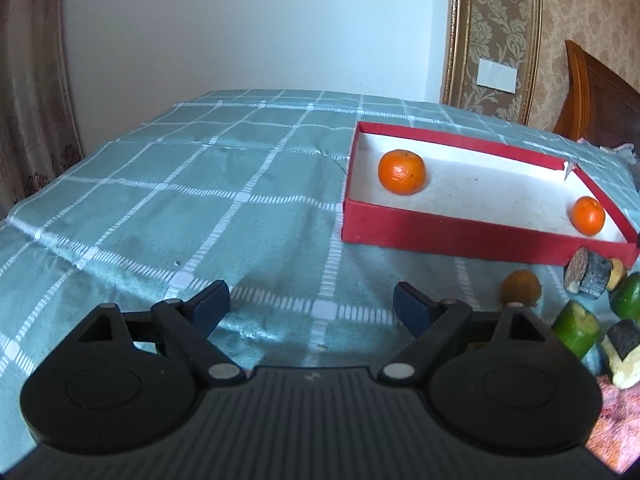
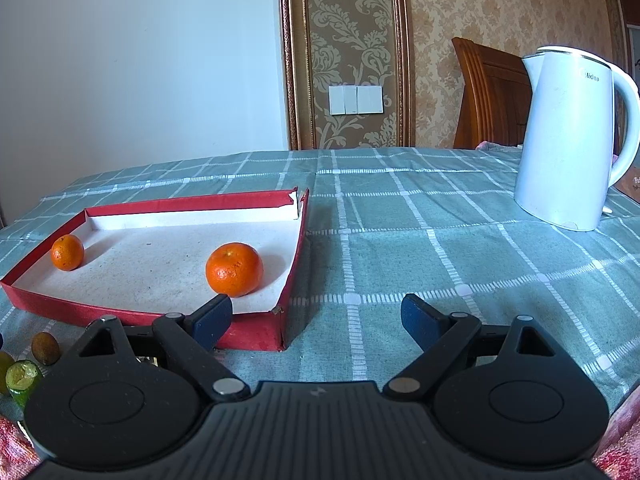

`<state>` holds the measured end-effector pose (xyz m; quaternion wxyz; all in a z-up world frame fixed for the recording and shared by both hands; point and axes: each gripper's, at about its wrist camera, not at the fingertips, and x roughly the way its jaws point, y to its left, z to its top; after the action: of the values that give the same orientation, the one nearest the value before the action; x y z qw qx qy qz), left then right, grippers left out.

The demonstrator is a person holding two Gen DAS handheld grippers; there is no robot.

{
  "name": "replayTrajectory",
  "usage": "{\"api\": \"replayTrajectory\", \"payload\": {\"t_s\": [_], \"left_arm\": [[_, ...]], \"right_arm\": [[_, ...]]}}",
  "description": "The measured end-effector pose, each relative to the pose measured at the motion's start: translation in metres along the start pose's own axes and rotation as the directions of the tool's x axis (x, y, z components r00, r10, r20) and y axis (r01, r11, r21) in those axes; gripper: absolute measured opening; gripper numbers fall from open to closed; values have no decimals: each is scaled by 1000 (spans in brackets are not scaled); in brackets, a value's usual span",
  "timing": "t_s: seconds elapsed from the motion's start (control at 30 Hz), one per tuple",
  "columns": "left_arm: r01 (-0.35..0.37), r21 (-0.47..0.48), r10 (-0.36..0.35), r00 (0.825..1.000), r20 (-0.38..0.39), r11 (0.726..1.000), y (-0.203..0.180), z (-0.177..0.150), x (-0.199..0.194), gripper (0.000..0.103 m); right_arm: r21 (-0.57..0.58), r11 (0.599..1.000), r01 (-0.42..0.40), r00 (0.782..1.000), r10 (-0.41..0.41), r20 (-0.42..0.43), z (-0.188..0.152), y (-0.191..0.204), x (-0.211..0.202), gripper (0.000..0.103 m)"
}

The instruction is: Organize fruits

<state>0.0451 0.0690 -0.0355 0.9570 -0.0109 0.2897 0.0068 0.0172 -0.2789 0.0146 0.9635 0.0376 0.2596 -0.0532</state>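
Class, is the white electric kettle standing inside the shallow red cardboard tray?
No: the white electric kettle stands on the checked tablecloth, apart from the red tray.

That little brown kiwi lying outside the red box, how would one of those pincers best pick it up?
Probably from above, closing across the narrow middle of the kiwi. It is a small oval lying loose on the tablecloth, with the red box behind and cut fruit pieces close by. The open left tool is nearest.

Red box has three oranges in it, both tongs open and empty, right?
Not quite: the red box holds two oranges, not three, as the right wrist view shows. Left tongs and right tongs are open and empty.
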Motion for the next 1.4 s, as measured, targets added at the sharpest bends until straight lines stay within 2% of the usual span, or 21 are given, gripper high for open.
{"api": "replayTrajectory", "payload": {"t_s": [0.17, 0.37, 0.53, 0.7, 1.0, 1.1, 1.13, 1.17, 1.27, 1.4], "left_arm": [[7, -4, -7, 1000, -21, 1000, 2, 1, 3, 93], [9, -3, -9, 1000, -29, 1000, 1, 1, 4, 98], [21, -16, -21, 999, -33, 1000, 3, 1, 5, 103], [14, -6, -14, 999, -39, 1000, 1, 2, 5, 103], [18, -13, -19, 999, -36, 1000, 1, 2, 6, 103], [19, -13, -19, 999, -36, 1000, 1, 2, 6, 103], [19, -14, -20, 999, -36, 1000, 1, 2, 6, 103], [20, -15, -20, 999, -35, 1000, 1, 2, 6, 103], [21, -17, -22, 999, -34, 1000, 2, 2, 6, 103], [21, -17, -21, 999, -35, 1000, 2, 2, 6, 103]], "right_arm": [[12, 1000, -5, 1000, 5, 25, -1, -2, -12, 92], [48, 995, -84, 996, 83, 19, -17, -9, -40, 92], [-10, 993, -122, 993, 122, -6, -32, -2, -59, 92], [-105, 983, -150, 989, 149, -13, -34, 17, -65, 92], [-219, 967, -128, 991, 132, 1, -41, 38, -63, 92], [-211, 966, -151, 989, 149, -23, -40, 40, -59, 76], [-203, 966, -157, 988, 151, -41, -39, 40, -56, 63], [-192, 967, -170, 985, 160, -67, -39, 39, -52, 57], [-158, 966, -204, 975, 187, -119, -42, 37, -44, 57], [-175, 963, -205, 975, 186, -121, -43, 40, -45, 53]]}}
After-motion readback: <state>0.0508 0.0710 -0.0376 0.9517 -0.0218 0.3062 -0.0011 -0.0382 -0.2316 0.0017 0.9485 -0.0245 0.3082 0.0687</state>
